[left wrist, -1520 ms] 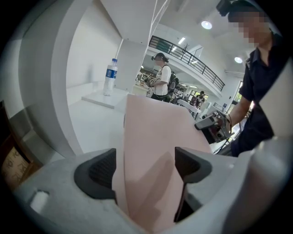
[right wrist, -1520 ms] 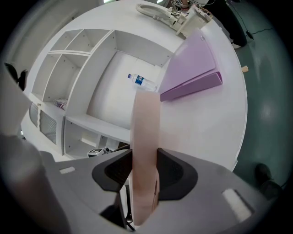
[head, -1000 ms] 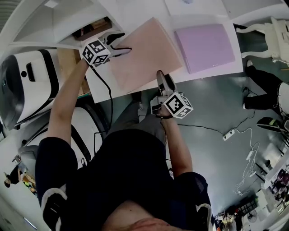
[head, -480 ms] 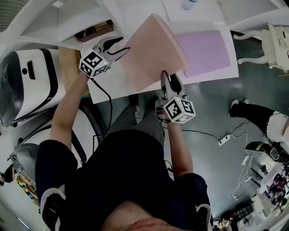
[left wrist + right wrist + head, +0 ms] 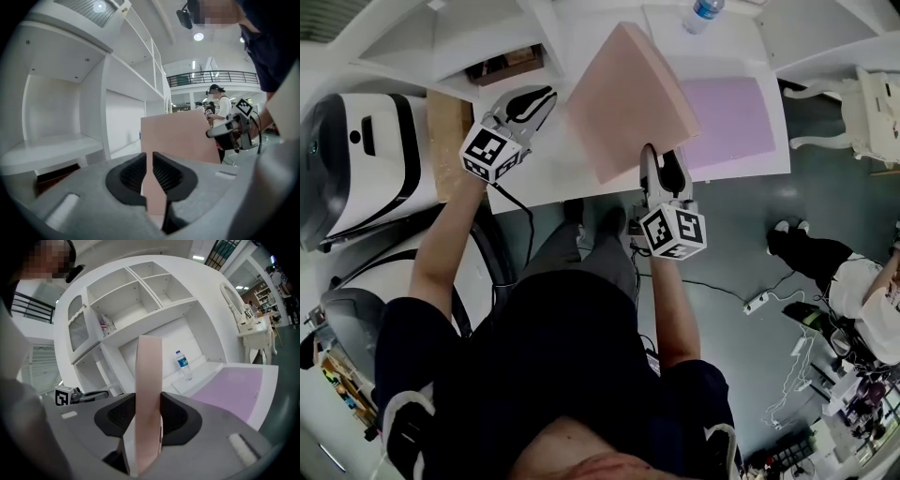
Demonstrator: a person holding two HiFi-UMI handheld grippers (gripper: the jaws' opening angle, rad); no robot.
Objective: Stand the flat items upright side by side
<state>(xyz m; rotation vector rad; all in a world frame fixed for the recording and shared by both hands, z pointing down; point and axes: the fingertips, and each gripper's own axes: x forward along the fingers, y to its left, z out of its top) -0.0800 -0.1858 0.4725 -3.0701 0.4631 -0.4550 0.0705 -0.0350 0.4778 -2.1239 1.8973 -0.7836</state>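
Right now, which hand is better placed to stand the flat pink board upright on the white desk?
Right. The right tool grips the flat pink board, tilted up above the white desk. The left tool stands apart; its jaws have just been closing, empty.

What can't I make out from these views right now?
- pink panel: gripped edge hidden inside the right gripper, head view.
- purple panel: left edge partly hidden behind the pink panel, head view.
- water bottle: partly cut off by the head view's top edge; label too small in the right gripper view.
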